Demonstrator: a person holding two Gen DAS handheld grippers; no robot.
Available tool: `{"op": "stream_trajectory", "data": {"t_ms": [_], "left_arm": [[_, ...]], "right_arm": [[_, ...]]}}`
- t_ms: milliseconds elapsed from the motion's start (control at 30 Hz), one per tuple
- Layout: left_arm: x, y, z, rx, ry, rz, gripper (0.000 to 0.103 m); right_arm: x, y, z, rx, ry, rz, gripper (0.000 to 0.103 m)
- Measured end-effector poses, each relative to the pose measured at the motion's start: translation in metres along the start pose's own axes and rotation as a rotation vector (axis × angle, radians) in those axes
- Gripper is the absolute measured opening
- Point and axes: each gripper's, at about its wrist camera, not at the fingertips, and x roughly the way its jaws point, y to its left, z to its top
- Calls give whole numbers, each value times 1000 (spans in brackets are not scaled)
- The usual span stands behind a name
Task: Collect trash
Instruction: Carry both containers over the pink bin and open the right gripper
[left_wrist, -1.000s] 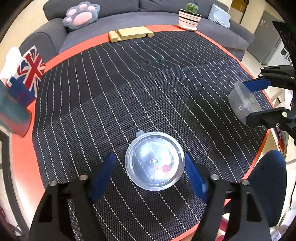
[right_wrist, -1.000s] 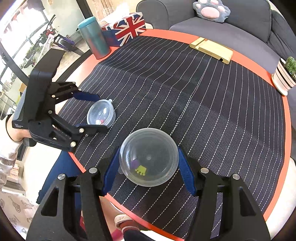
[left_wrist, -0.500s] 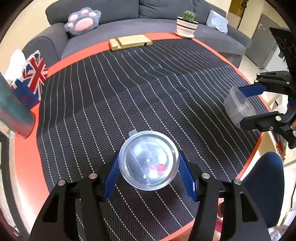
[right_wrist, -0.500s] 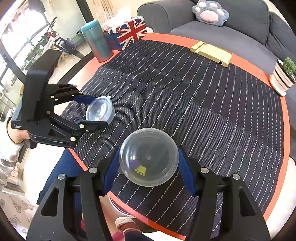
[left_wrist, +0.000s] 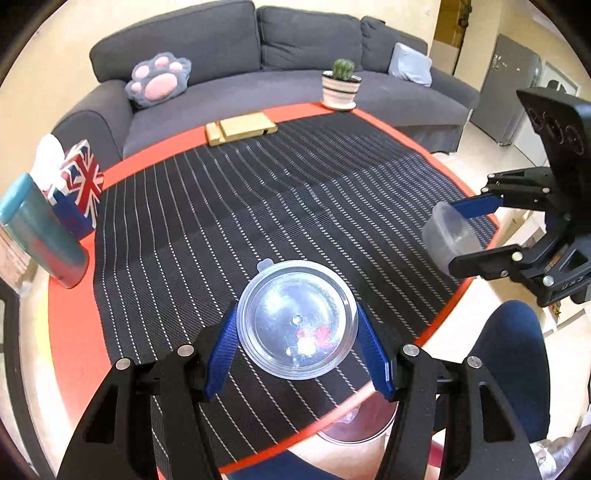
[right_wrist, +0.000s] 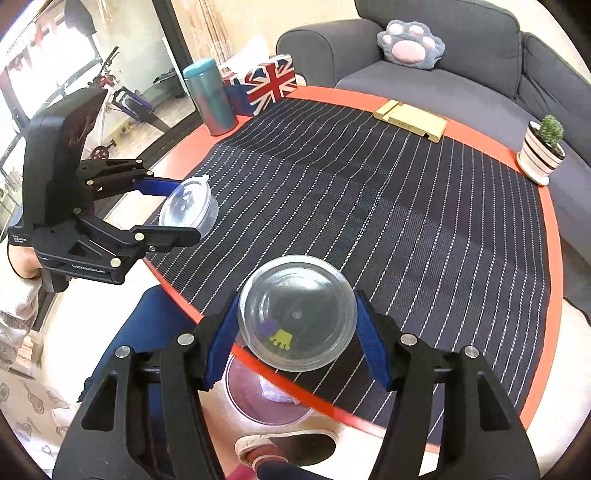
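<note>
Your left claw (left_wrist: 297, 345): clenched on a clear lidded cup (left_wrist: 297, 325) holding red bits, above the desk (left_wrist: 74, 332) edge. Your right claw (right_wrist: 295, 343): clenched on a clear dome cup (right_wrist: 297, 314) holding yellow and purple scraps. Below both claws: a round bin (right_wrist: 266, 406) on the floor. Beyond: striped mat (left_wrist: 258, 206), wooden stand (left_wrist: 240, 127), potted cactus (left_wrist: 340, 86), sofa (left_wrist: 295, 44).
</note>
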Motion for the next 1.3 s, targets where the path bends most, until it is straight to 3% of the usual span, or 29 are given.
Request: {"op": "stream_trajectory", "data": {"t_ms": [467, 900, 1200, 1267, 1300], "left_arm": [[-35, -41, -32, 27, -57, -56, 60], [-40, -58, -63, 26, -36, -93, 60], [-50, -59, -72, 18, -36, -101, 60], [-51, -58, -72, 17, -38, -101, 60], [-51, -57, -72, 16, -39, -101, 60]], "right_arm": [[-35, 35, -46, 11, -52, 20, 60], [-35, 65, -84, 18, -27, 74, 60], [-29, 70, -90, 14, -12, 97, 61], [-29, 69, -89, 20, -14, 99, 71], [-30, 68, -90, 27, -20, 95, 90]]}}
